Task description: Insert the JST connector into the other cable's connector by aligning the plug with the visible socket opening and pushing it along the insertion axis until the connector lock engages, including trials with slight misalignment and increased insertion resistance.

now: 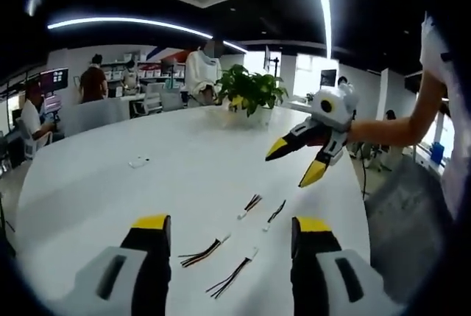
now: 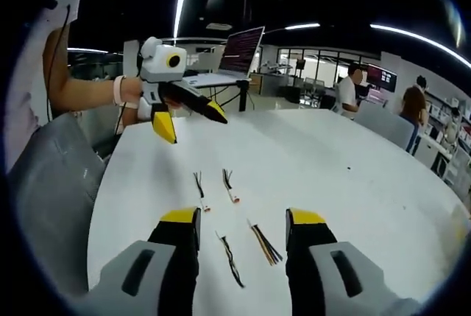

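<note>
Four short cables with white JST connectors lie apart on the white table (image 1: 110,183). In the left gripper view, two cables lie farther off (image 1: 250,204) (image 1: 276,211) and two nearer (image 1: 204,251) (image 1: 232,275), just past my left gripper (image 1: 232,224), which is open and holds nothing. My right gripper (image 1: 296,161) hovers open above the table's right side, held by a hand. In the right gripper view, the cables (image 2: 200,189) (image 2: 229,183) (image 2: 265,244) (image 2: 229,258) lie ahead of and between the open jaws of my right gripper (image 2: 243,217). My left gripper (image 2: 190,121) hangs open in the air at the upper left.
A potted plant (image 1: 250,91) stands at the table's far edge and a small white item (image 1: 138,161) lies mid-table. A laptop (image 2: 239,54) sits on a stand beyond the table. A grey chair (image 2: 51,183) is beside the table edge. People are in the background.
</note>
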A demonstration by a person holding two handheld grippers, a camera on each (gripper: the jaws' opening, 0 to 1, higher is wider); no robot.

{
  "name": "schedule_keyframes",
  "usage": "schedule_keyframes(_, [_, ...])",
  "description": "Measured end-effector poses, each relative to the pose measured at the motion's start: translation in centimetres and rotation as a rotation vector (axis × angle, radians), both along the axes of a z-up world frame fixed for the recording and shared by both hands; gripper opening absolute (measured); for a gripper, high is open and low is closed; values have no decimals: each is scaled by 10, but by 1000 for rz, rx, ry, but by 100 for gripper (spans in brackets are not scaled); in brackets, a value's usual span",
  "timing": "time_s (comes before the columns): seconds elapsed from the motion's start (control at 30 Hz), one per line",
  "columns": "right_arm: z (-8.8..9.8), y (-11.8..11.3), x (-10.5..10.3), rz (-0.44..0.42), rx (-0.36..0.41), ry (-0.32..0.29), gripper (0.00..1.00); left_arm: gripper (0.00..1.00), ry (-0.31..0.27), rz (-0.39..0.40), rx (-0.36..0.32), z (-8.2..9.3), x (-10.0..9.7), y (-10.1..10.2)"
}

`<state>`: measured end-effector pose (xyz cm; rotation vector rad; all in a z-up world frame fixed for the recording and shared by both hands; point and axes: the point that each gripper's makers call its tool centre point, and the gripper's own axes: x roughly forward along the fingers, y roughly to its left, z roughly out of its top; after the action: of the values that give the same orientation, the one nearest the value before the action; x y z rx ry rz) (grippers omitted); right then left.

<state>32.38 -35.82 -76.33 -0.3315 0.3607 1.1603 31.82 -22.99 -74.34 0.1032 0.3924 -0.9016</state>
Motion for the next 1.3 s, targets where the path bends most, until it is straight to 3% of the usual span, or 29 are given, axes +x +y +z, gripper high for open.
schedule_keyframes(0.1, [-6,0,1,6,-7,18,44,63,8,-27,18,-2,-6,-4])
schedule_keyframes(0.4, [-20,3,4,20,-3,49,41,60,36,-73,24,-19,5,-12])
schedule_keyframes(0.5, [-24,4,4,29,-4,53,40,60,55,-97,-107,-4,5,-23])
schedule_keyframes(0.67, [-30,8,7,21,16,74,39,56,37,-106,-200,10,12,-22])
schedule_keyframes(0.87, [-32,12,9,24,43,86,37,54,20,-116,-183,3,19,-17])
schedule_keyframes(1.07, [-41,16,14,35,44,96,36,53,34,-148,-108,-19,17,-18])
schedule_keyframes(1.3, [-45,22,14,83,84,86,34,47,50,-185,-105,-35,21,-23])
